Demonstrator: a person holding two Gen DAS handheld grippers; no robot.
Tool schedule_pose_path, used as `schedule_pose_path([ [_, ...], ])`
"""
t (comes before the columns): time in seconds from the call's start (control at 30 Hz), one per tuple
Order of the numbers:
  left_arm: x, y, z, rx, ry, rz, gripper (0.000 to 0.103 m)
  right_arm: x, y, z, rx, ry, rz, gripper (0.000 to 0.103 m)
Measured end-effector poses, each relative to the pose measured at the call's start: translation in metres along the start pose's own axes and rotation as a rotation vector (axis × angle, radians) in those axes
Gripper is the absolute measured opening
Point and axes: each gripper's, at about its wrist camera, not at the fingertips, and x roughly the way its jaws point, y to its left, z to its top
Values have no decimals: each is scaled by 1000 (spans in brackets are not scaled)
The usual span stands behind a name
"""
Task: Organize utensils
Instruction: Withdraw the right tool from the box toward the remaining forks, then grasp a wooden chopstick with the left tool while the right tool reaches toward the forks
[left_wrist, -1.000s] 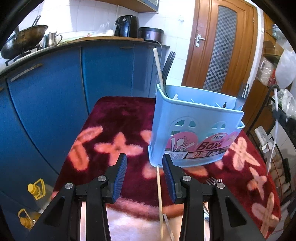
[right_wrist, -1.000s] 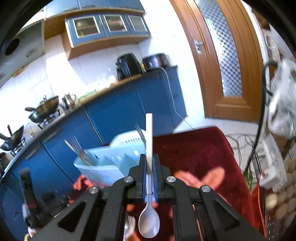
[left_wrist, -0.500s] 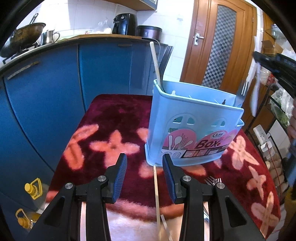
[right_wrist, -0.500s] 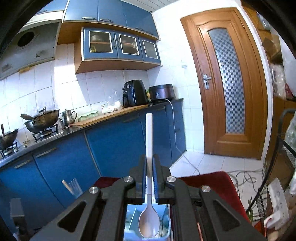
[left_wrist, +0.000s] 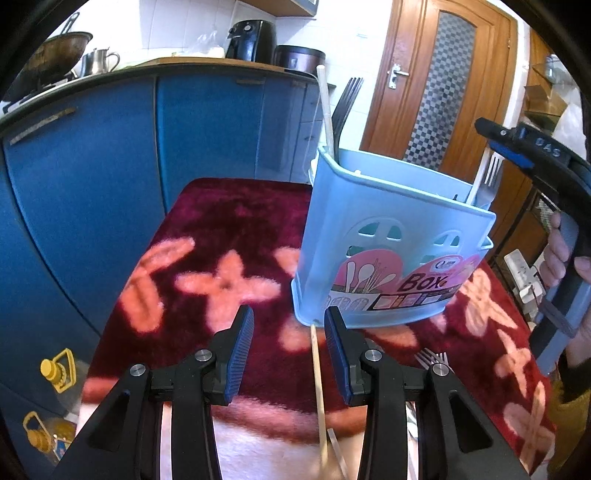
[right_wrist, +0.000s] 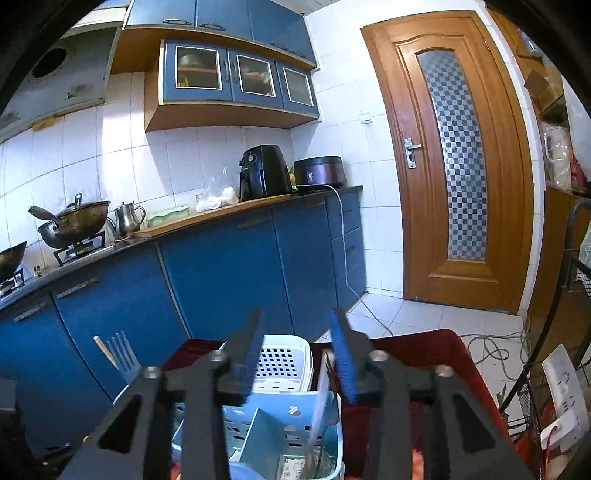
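Observation:
A light blue utensil box (left_wrist: 391, 243) stands on a red flowered rug (left_wrist: 221, 236). It holds a wooden chopstick (left_wrist: 325, 107), dark forks (left_wrist: 345, 103), a metal fork (left_wrist: 489, 177) and a white spoon (left_wrist: 480, 173). My left gripper (left_wrist: 289, 347) is open and empty, low in front of the box, with a wooden chopstick (left_wrist: 317, 376) lying between its fingers. My right gripper (right_wrist: 295, 354) is open above the box (right_wrist: 280, 413); the white spoon (right_wrist: 319, 402), blurred, stands in the box's right compartment.
Forks (left_wrist: 430, 358) lie on the rug right of my left gripper. Blue kitchen cabinets (left_wrist: 92, 177) stand behind and left of the rug. A wooden door (right_wrist: 458, 158) is at the back right. A white power strip (right_wrist: 565, 398) and cables lie at the right.
My right gripper moved over the box, then opened and let go of the white spoon, which now stands in the box. My left gripper stayed open in front of the box.

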Motion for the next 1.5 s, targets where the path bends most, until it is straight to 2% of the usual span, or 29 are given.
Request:
schedule_pose_path([
  [0.27,-1,4,-1,-2,10,-16,41,-35,4,0,18,22,25,62],
  [0.5,-12,7,-4,4,11,-24,41,-54,4,-32,71,143,38,68],
  [0.93,-19,1,-16,82,47,-79,41,-58,9,-110,106,401,-29,70],
  [1.13,-16,1,-23,102,75,-78,41,-59,6,-131,144,474,-35,73],
  [1.23,-15,2,-26,102,85,-71,41,-63,1,-139,160,492,-67,77],
  [1.5,-10,-1,-34,113,116,-59,41,-69,-14,-158,185,563,-151,78],
])
